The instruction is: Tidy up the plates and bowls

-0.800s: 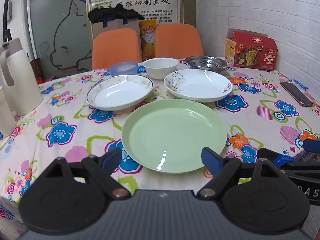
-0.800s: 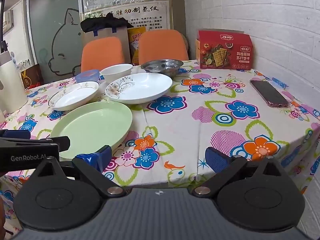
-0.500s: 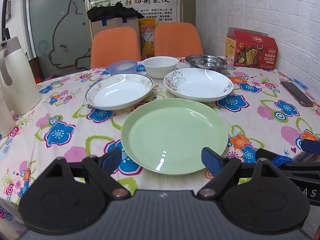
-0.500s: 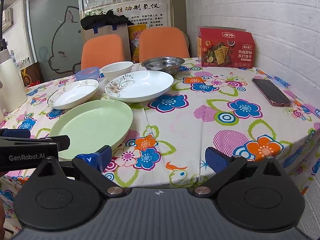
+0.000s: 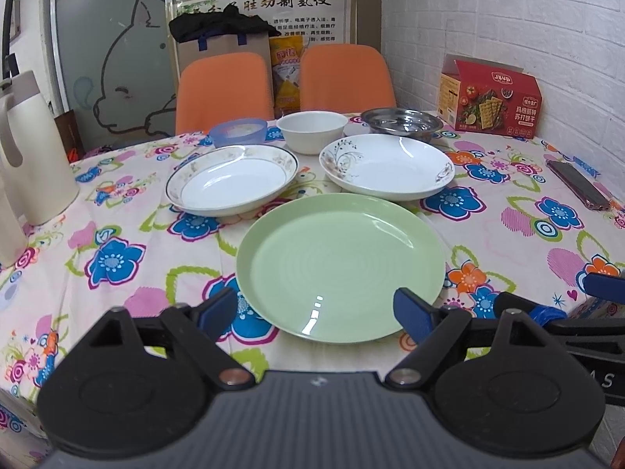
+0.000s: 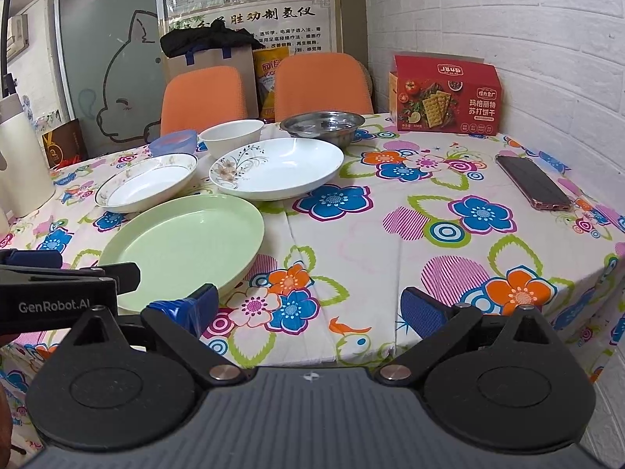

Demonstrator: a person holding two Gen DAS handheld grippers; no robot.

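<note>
A large green plate (image 5: 340,265) (image 6: 183,250) lies near the table's front edge. Behind it sit a gold-rimmed white plate (image 5: 232,183) (image 6: 148,181) on the left and a flower-patterned white plate (image 5: 386,166) (image 6: 277,168) on the right. Further back stand a white bowl (image 5: 312,131) (image 6: 232,136), a steel bowl (image 5: 402,123) (image 6: 322,123) and a small blue container (image 5: 238,132) (image 6: 174,141). My left gripper (image 5: 316,310) is open, its fingertips flanking the green plate's near rim. My right gripper (image 6: 308,306) is open over the tablecloth, right of that plate.
A floral tablecloth (image 6: 429,211) covers the table. A red cracker box (image 6: 445,97) stands against the brick wall and a phone (image 6: 533,187) lies at the right. A cream jug (image 5: 27,148) stands at the left. Two orange chairs (image 5: 343,78) sit behind.
Both views have shifted only slightly; the plates sit a touch nearer in frame. Both grippers stay open and nothing on the table has moved.
</note>
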